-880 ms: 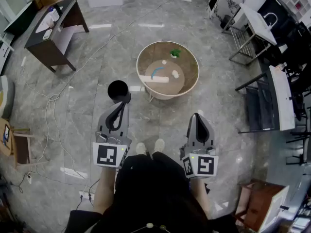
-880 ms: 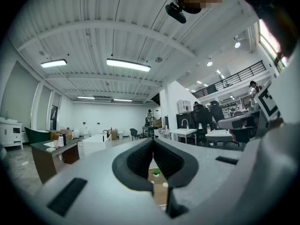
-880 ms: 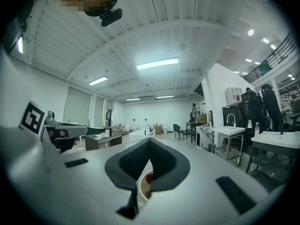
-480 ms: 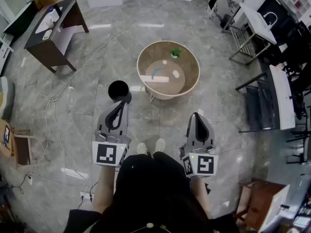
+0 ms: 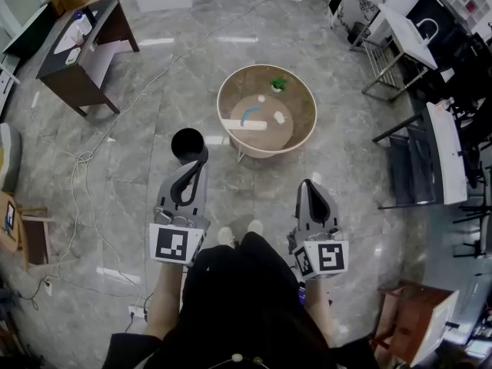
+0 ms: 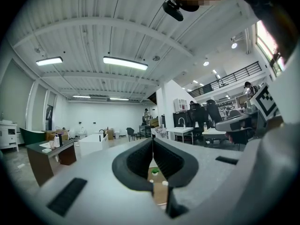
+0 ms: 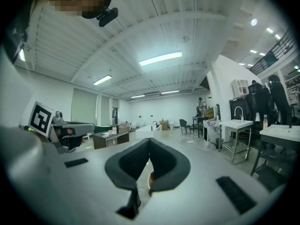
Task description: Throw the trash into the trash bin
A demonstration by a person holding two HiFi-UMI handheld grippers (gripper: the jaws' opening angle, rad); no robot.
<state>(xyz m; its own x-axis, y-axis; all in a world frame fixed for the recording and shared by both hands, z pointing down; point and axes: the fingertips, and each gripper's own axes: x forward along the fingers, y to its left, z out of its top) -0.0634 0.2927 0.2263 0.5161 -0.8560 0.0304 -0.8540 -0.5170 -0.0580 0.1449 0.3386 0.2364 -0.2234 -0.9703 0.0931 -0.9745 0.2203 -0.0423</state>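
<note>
A round wooden table stands ahead on the marble floor. On it lie a white paper roll, a blue scrap, two small white bits and a small green plant. A black trash bin stands on the floor left of the table. My left gripper is held level with its tip just right of the bin's rim, jaws shut and empty. My right gripper hangs level short of the table, also shut and empty. The table top shows under the left jaws.
A dark desk stands at the far left, with cables trailing over the floor beside it. Metal-framed tables and chairs line the right side. A wooden box sits at the lower right, a small stool at the lower left.
</note>
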